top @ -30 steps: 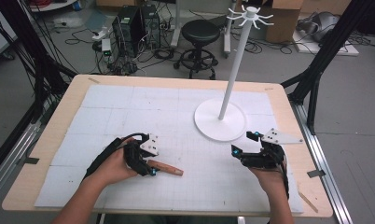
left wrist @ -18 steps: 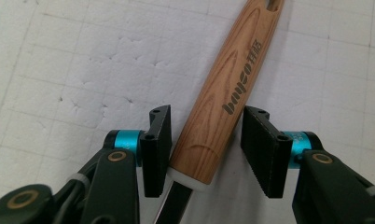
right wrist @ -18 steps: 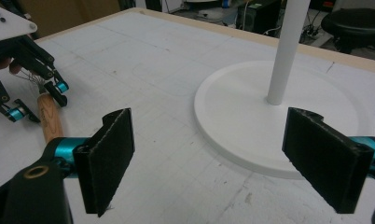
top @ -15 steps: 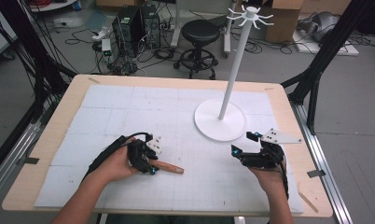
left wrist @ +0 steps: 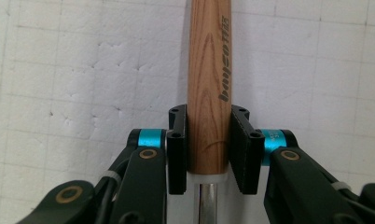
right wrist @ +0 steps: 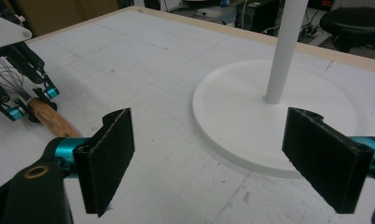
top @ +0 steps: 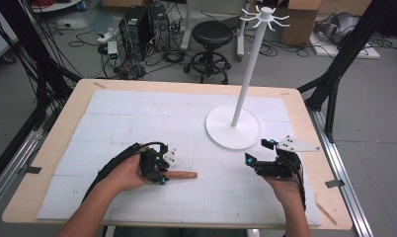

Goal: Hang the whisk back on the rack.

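Left gripper point(left wrist: 208, 154): jaws closed against both sides of the wooden handle point(left wrist: 209, 84), near its metal-shaft end. Handle lies flat on the white mat point(top: 137, 123), well apart from the stand base point(top: 221, 131). Right gripper point(right wrist: 223, 158): jaws wide apart, holding nothing, near that base.

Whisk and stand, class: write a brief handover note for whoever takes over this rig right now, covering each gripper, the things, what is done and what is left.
Left gripper: shut on the whisk at the foot of its wooden handle, just above the metal stem.
Right gripper: open, holding nothing, hovering near the stand.
Whisk lies flat on the table, handle toward the stand.
Done: whisk gripped.
Left: lift it; probably hang it on the hooks atop the stand.
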### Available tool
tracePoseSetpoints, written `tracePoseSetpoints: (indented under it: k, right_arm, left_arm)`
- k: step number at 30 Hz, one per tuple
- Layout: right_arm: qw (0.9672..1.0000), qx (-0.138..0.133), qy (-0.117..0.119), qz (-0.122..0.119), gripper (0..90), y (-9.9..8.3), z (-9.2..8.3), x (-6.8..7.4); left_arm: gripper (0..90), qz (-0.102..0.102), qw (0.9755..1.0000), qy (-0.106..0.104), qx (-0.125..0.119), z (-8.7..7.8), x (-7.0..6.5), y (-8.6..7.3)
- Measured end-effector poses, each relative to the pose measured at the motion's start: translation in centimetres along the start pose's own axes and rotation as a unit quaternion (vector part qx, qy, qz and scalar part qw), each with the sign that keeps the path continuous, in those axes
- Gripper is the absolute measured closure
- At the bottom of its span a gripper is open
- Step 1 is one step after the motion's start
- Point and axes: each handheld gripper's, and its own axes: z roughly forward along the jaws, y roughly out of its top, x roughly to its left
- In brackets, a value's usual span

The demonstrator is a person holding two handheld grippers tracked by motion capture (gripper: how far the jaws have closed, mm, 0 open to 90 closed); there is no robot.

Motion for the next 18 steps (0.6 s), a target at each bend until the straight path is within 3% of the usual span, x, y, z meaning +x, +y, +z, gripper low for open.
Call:
tracePoseSetpoints:
  k: [3, 7, 14, 18]
  right_arm:
    - [1.0000, -0.001, 0.000, -0.002, 15.9, 0.0, 0.0, 0.0]
    - [1.0000, 0.001, 0.001, -0.001, 15.9, -0.1, 0.1, 0.1]
    - [0.9999, 0.003, 0.005, -0.008, 15.9, 0.2, 0.3, 0.4]
    - [0.9999, 0.005, 0.004, -0.016, 15.9, 0.3, 0.5, 0.8]
  left_arm:
    - [71.2, -0.002, 0.9999, 0.003, -0.014, -0.5, 0.1, -0.2]
    - [71.2, -0.019, 0.9974, 0.009, -0.069, -1.9, 0.4, -0.4]
    - [71.2, -0.049, 0.9878, 0.021, -0.146, -5.4, 1.4, -0.3]
    - [71.2, -0.050, 0.9819, 0.025, -0.181, -7.0, 2.1, 0.3]
